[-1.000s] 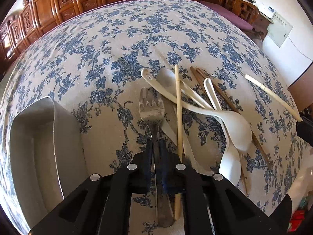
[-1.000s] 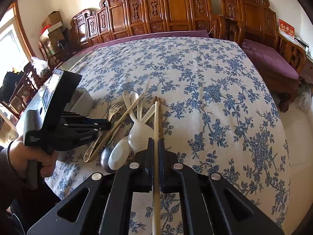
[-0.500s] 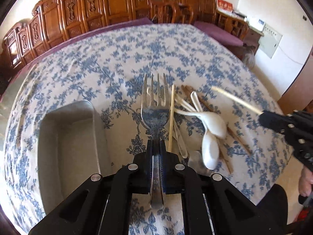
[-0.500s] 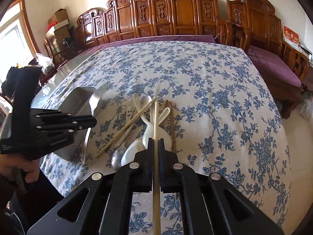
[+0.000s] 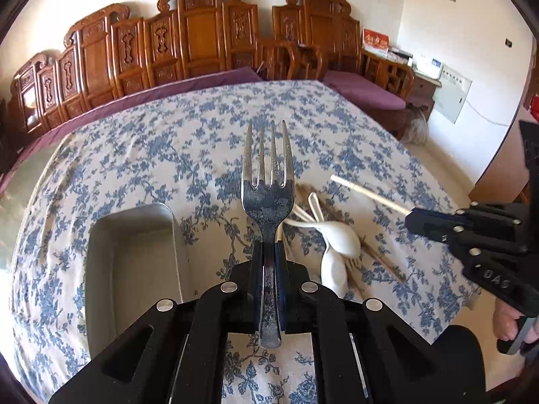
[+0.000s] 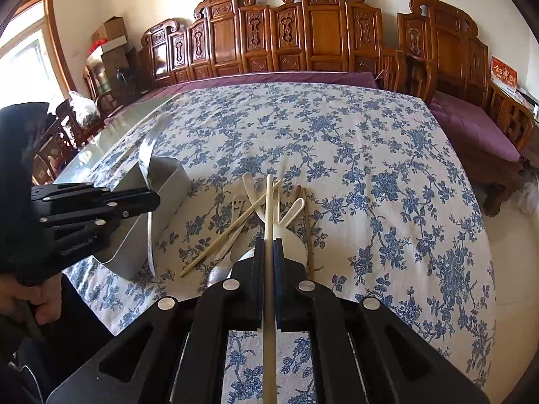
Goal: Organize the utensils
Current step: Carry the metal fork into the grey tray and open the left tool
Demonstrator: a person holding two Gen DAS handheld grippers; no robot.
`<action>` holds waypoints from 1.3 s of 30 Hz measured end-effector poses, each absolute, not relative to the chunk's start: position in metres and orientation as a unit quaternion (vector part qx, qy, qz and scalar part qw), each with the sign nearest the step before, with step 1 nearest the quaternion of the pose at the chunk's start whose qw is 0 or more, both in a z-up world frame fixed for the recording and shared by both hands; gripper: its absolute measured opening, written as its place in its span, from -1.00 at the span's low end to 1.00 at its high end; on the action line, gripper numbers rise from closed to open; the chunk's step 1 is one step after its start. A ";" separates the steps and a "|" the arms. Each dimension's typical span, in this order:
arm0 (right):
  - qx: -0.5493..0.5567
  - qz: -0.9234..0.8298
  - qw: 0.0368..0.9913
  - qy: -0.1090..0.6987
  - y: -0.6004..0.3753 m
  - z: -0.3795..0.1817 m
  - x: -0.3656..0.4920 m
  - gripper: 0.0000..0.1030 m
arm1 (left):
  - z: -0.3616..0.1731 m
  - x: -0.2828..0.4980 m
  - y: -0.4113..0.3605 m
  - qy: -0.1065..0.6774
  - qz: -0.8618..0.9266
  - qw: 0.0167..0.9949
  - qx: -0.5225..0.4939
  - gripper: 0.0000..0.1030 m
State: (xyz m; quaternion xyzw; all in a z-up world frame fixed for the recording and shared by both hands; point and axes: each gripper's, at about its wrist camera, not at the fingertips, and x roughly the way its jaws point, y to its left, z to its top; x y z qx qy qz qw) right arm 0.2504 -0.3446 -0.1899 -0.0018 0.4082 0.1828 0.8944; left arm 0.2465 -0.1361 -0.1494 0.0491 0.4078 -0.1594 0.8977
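Pinching the fork [image 5: 267, 202] by its handle, clear above the table [image 5: 134, 155], the left gripper [image 5: 268, 259] should, I'd say, swing toward the tray [image 5: 101, 235] by the table's near left edge and lower it flat. The right gripper [image 6: 268, 252] is clamped on a chopstick [image 6: 268, 208]; best hold it clear of the pile.

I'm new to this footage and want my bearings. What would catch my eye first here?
First, the metal fork clamped upright in the left hand-held gripper, above the blue floral tablecloth. Next, the pale chopstick shut in the right hand-held gripper, over a pile of white spoons and chopsticks. A steel tray sits left of that pile.
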 end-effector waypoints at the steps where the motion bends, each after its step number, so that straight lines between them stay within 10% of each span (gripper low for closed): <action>1: -0.002 0.184 0.894 0.407 -0.343 -0.189 0.250 -0.89 | -0.145 0.244 -0.134 0.405 -0.160 0.899 0.047 -0.89; 15: -0.024 0.226 0.890 0.396 -0.271 -0.185 0.248 -0.89 | -0.120 0.232 -0.056 0.391 -0.130 0.910 0.035 -0.89; 39: 0.018 0.255 0.877 0.406 -0.219 -0.199 0.276 -0.88 | -0.228 0.295 -0.012 0.505 -0.088 0.857 0.051 -0.89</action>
